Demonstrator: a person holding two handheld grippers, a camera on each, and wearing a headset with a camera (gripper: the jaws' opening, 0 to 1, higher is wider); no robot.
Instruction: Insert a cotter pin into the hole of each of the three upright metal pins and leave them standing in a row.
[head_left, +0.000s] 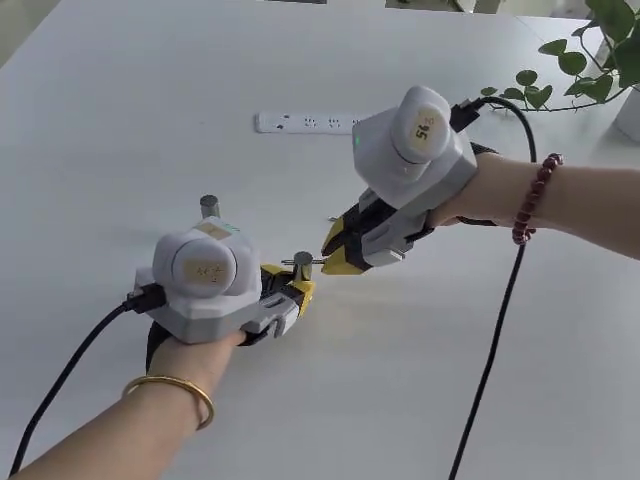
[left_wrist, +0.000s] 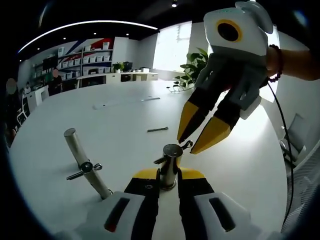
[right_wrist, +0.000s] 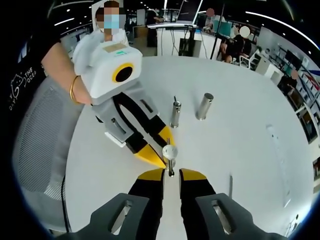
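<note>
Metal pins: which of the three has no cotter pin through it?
The bare metal pin, standing farthest right in the right gripper view. Its neighbour carries a cotter pin; the held pin in the left gripper has one too.

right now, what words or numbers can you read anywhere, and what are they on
"THE OCEA": black sleeve, cut off at the edge.
Two digits, perhaps "95": sticker on the right gripper, blurred.
Label on the left gripper: too blurred to read.
</note>
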